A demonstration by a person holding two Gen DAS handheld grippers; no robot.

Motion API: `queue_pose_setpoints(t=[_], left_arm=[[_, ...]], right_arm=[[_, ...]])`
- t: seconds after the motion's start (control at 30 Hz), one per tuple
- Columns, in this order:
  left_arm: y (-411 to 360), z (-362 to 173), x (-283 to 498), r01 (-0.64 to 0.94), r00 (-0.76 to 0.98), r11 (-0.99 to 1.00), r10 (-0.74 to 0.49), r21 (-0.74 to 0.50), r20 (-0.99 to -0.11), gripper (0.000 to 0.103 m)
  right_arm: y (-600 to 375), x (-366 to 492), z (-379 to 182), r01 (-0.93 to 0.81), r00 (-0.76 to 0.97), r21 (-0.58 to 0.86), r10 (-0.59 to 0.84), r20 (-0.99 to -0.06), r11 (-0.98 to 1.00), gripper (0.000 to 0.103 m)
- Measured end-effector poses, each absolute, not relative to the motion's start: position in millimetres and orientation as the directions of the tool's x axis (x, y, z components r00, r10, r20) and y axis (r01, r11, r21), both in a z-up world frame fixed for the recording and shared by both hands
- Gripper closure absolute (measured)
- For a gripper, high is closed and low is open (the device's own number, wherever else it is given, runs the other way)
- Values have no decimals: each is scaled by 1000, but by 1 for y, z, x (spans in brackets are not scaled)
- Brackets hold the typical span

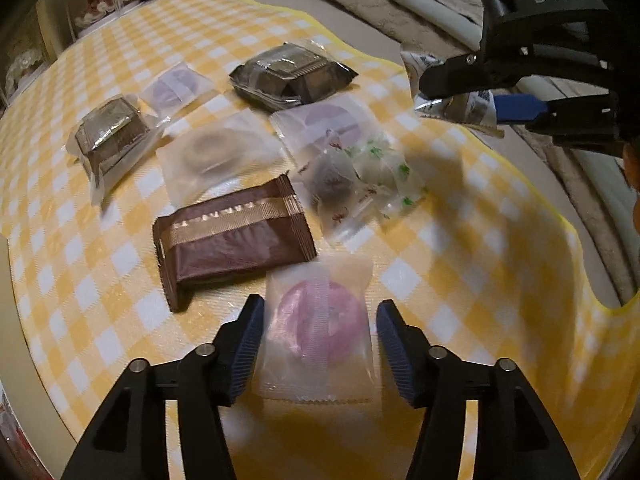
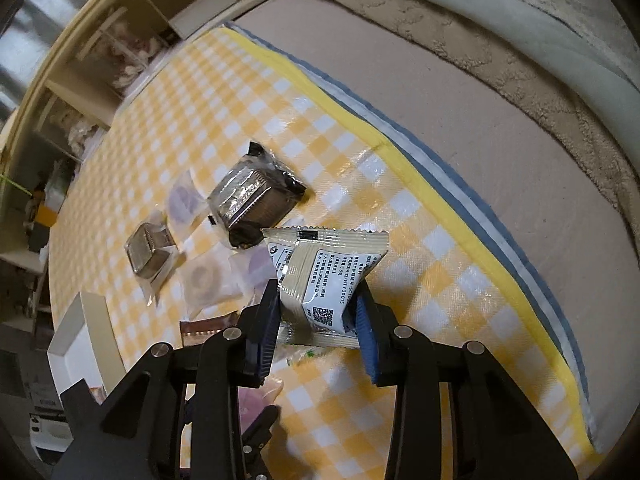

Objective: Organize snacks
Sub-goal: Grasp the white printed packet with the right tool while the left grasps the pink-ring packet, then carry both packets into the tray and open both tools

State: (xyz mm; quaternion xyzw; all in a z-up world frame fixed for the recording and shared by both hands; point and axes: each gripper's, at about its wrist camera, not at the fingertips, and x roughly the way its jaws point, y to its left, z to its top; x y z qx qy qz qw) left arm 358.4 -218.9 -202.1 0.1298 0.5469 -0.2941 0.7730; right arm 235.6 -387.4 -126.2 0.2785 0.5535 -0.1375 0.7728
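Right gripper (image 2: 318, 316) clamps cream packet (image 2: 320, 276); print readable only there. Left gripper (image 1: 320, 344) straddles pink pastry (image 1: 320, 332), pads apart.

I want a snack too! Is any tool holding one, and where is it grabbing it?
The right tool pinches the cream packet by its lower sides. The left tool straddles the pink snack, not gripping.

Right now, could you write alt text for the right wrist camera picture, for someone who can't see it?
The right gripper pinches a cream printed snack packet, lifted above a yellow checked tablecloth. Beyond it lie other wrapped snacks, including a dark boxed one, with a white tray at the left edge.
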Motion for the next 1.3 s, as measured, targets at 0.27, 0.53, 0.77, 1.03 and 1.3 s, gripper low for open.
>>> queue_pose_setpoints(t=[0.27, 0.53, 0.77, 1.03, 1.3], left_arm=[[-226, -205, 352, 609, 245, 791, -261, -62, -934, 53], [-207, -182, 354, 568, 251, 812, -328, -135, -911, 59], [-183, -116, 353, 526, 373, 833, -409, -173, -833, 59], [-147, -58, 340, 469, 476, 865, -416, -176, -775, 59], [-88, -8, 318, 394, 557, 913, -330, -107, -762, 59]], right_arm=[[-387, 231, -119, 504, 360, 272, 87, -929, 820, 67], [-389, 224, -112, 486, 386, 279, 83, -919, 829, 67], [-382, 214, -84, 435, 455, 280, 59, -888, 856, 67], [-360, 206, -45, 350, 540, 273, 45, -841, 896, 67], [-313, 206, -17, 230, 586, 292, 107, -803, 928, 67]])
